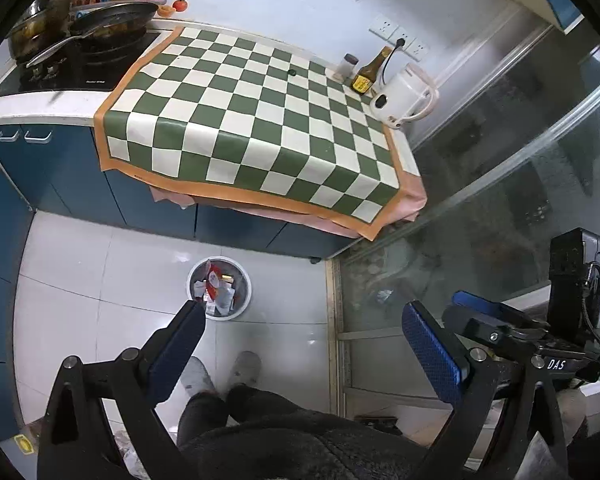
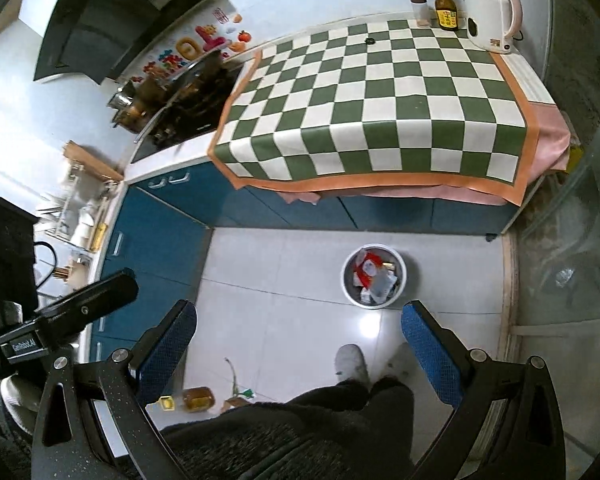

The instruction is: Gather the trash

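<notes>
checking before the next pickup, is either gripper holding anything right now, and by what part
Nothing is held. The left gripper and right gripper both have their jaws wide apart with only floor between them. The trash sits in the bin.

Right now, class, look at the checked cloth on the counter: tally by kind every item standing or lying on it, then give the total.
Kettle: 1
Brown bottle: 1
Small jar: 1
Small dark round thing, too small to identify: 1
Total on the checked cloth: 4
</notes>
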`<state>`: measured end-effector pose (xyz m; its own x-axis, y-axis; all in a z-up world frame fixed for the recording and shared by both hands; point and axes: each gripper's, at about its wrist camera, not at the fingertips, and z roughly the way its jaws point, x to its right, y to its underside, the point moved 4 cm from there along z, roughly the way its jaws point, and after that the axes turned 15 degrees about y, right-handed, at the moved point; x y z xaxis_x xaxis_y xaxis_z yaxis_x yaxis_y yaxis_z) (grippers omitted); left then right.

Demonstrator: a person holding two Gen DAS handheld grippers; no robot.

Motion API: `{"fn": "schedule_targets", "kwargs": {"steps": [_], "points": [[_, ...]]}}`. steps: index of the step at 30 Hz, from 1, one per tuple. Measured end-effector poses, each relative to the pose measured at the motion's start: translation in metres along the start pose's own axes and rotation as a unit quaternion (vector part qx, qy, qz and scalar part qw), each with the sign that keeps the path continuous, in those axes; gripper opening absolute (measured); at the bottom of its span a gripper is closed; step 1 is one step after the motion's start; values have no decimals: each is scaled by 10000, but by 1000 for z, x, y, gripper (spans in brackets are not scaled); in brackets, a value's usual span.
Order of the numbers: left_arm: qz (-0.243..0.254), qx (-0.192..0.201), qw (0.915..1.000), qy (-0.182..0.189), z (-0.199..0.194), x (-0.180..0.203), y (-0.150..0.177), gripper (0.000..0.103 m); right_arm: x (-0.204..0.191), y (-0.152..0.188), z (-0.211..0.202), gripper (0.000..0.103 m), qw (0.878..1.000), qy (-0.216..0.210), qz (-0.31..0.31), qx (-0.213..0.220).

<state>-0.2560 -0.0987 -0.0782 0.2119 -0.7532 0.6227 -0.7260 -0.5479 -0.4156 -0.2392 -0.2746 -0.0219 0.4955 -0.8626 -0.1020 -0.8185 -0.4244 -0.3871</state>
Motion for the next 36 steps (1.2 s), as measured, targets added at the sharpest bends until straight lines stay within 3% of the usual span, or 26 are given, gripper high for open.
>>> {"fn": "schedule_targets", "kwargs": {"steps": [14,36], "points": [[180,-140,9997,-71,-4,7,9,103,4,12,4,103,9994,-25,-94,-320],[116,-337,9994,-2,9,8,18,103,15,11,7,103,9992,71,-24,-390]]}}
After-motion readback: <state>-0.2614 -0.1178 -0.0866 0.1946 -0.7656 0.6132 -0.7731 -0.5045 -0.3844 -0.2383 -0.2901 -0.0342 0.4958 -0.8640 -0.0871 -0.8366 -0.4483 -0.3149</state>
